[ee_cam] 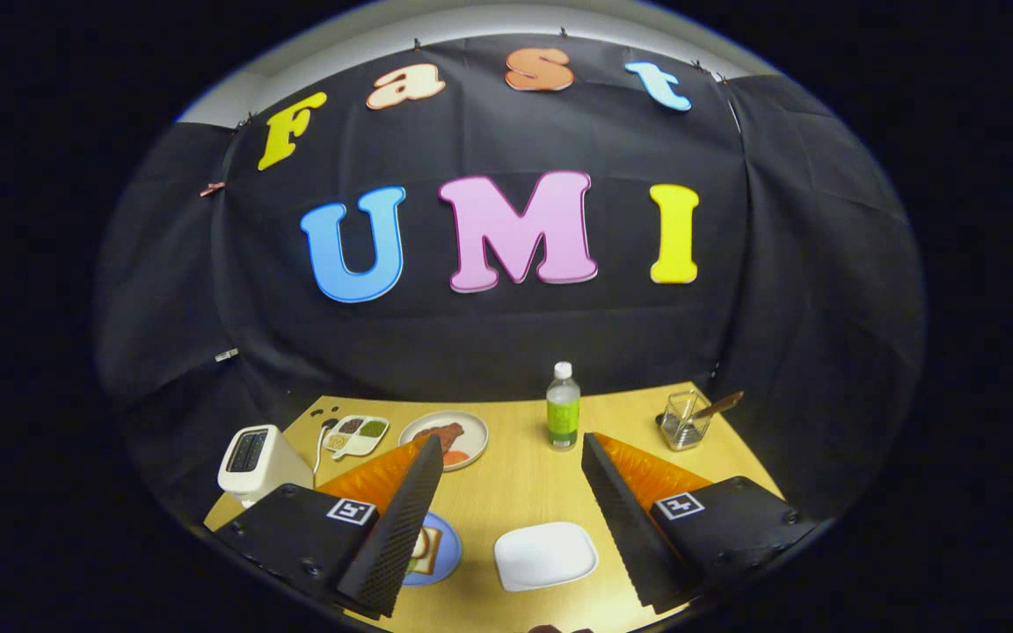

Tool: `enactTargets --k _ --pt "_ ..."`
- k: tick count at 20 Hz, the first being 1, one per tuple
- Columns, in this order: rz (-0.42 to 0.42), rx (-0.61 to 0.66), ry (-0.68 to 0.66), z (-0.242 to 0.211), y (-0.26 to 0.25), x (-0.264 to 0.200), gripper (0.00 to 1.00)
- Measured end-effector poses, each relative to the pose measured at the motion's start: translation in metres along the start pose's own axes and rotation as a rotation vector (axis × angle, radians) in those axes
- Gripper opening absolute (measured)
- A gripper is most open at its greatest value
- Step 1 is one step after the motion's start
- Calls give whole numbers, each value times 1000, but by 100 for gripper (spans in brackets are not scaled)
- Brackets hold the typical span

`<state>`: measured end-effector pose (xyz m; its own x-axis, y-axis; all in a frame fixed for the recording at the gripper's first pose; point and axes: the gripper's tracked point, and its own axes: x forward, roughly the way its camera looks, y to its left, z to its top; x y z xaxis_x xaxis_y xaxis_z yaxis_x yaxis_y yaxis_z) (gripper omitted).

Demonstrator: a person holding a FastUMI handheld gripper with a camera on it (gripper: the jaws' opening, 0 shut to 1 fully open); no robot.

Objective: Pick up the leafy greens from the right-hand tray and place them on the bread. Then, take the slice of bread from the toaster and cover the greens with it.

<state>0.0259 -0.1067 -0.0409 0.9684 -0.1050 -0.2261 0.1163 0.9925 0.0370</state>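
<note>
Black cloth is hung behind a wooden worktop [515, 492]. At its left edge a white toaster [256, 462] is seen, with a divided tray [355, 436] and a plate of food [445, 438] toward the back. A blue plate with bread [426, 549] is partly hidden by the left finger. The tool [506, 501] is held wide apart, gripping nothing; a white tray [546, 556] lies between its fingers, a green bottle [563, 409] beyond. A glass holder [684, 420] sits at the back right corner.

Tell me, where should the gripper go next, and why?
Probably a small swing left, to check first. The gripper is open and holds nothing. The white tray between its fingers looks bare, with no greens I can make out. The bread on the blue plate is half hidden behind the left finger.
</note>
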Motion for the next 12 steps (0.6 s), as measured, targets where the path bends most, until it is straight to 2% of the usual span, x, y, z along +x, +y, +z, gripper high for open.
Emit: enactTargets --k 2,6,12 --pt "12 -35 -40 7 -9 -17 99" --pt "-1 -15 -58 5 -24 -41 99" --pt "32 51 28 -19 -22 -43 99"
